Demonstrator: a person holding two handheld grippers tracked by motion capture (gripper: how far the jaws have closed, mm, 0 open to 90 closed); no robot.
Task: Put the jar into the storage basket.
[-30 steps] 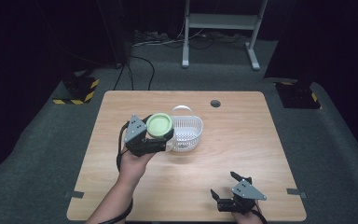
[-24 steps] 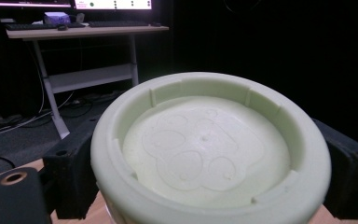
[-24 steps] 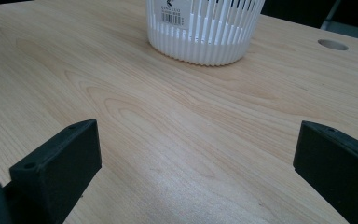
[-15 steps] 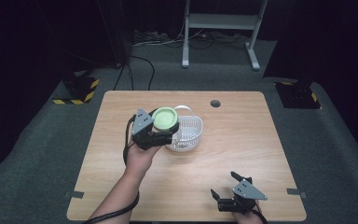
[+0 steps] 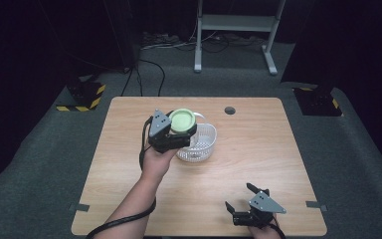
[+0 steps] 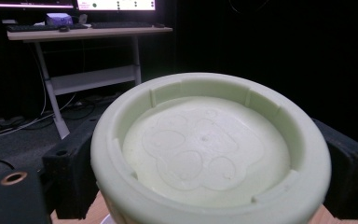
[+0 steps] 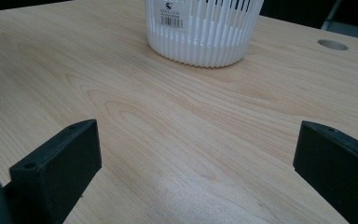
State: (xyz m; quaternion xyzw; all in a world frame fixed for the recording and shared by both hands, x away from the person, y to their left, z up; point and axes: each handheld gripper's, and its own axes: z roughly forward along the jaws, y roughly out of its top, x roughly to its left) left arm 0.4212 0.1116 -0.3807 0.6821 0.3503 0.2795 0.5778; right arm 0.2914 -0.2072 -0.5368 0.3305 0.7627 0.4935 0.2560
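**Green cup carried over the basket's rim**

The left gripper (image 5: 171,133) holds a pale green cup (image 5: 182,120) clamped between its jaws. In the left gripper view the cup (image 6: 209,149) sits close before the lens, its recessed round face bearing a faint paw-print outline, with a black jaw pressed against each side. In the high view the cup is raised above the desk (image 5: 129,149), over the far-left rim of the white slatted basket (image 5: 199,144), which stands near the middle of the desk, somewhat toward the far edge.

Compared with a second ago, the left gripper and the cup have moved toward the far edge of the desk and slightly to the right: then the cup hung at the basket's left side, half a second ago it had risen and tilted, and now it lies partly over the basket's far-left rim. The basket itself has not shifted.

The right gripper (image 5: 251,209) rests close to the near edge of the desk, toward the near-right corner, its jaws spread wide apart and holding nothing; it is where it was a second ago. In the right gripper view the basket (image 7: 203,28) stands well ahead of the open jaws, a small label on its wall, with a round hole (image 7: 333,45) in the desk beyond it.
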